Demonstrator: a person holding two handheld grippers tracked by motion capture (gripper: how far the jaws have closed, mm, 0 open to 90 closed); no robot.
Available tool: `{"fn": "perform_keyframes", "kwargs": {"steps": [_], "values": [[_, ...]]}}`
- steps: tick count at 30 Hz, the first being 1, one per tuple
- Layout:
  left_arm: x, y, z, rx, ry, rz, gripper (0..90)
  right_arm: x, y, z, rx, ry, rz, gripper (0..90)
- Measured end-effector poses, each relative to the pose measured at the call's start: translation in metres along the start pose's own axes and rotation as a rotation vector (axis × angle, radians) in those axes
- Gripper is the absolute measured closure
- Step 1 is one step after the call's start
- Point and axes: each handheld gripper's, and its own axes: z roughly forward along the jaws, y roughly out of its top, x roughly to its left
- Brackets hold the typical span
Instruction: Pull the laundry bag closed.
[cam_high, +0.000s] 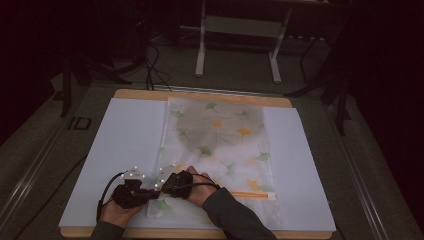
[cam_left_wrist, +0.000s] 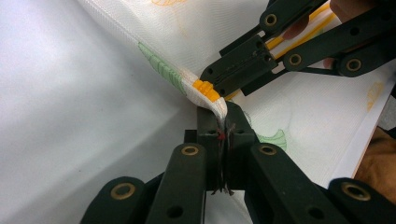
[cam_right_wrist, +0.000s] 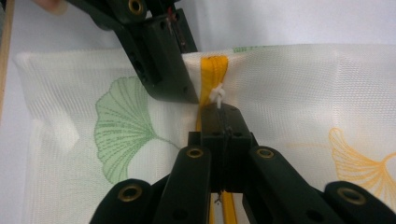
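Left gripper view: the left gripper (cam_left_wrist: 223, 123) clamps the mesh laundry bag's (cam_left_wrist: 308, 112) corner by the orange zipper end (cam_left_wrist: 206, 90) on the white mat (cam_left_wrist: 70, 116) — anchoring it, probably — while the right gripper (cam_right_wrist: 219, 108) pinches the zipper pull (cam_right_wrist: 217, 95).

left tongs (cam_left_wrist: 223, 122) clamped on mesh bag (cam_left_wrist: 299, 112) edge, right tongs (cam_left_wrist: 219, 86) at orange zipper (cam_left_wrist: 206, 90)

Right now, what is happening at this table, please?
A person is working on a white mesh laundry bag with green and orange leaf prints, which lies flat on a white sheet on the table. Both tools meet at the near left end of the bag's orange zipper. The left tool is shut on the bag's edge beside the zipper end. The right tool is shut on the small white zipper pull.
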Motion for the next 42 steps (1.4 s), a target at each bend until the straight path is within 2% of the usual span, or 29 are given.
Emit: {"fn": "perform_keyframes", "kwargs": {"steps": [6, 11, 16, 19, 20, 23, 42], "values": [[0.0, 0.0, -0.001, -0.008, -0.007, -0.004, 88.0, 0.0, -0.001, -0.001, 0.005, -0.001, -0.005, 90.0], [0.001, 0.0, -0.002, -0.017, -0.016, -0.011, 88.0, 0.003, 0.001, -0.003, 0.021, -0.026, -0.03, 90.0], [0.001, 0.0, -0.002, -0.024, -0.022, -0.014, 88.0, 0.005, 0.0, -0.005, 0.026, -0.04, -0.036, 90.0], [0.001, 0.0, -0.003, -0.026, -0.023, -0.013, 88.0, 0.007, 0.001, -0.006, 0.035, -0.055, -0.049, 90.0], [0.001, 0.0, -0.003, -0.035, -0.024, -0.02, 88.0, 0.009, 0.002, -0.006, 0.049, -0.08, -0.07, 90.0], [0.002, 0.0, -0.004, -0.036, -0.025, -0.02, 88.0, 0.011, 0.002, -0.005, 0.061, -0.091, -0.08, 90.0], [0.003, 0.0, -0.007, -0.059, -0.043, -0.017, 88.0, 0.011, -0.005, -0.009, 0.071, -0.094, -0.083, 90.0]]}}
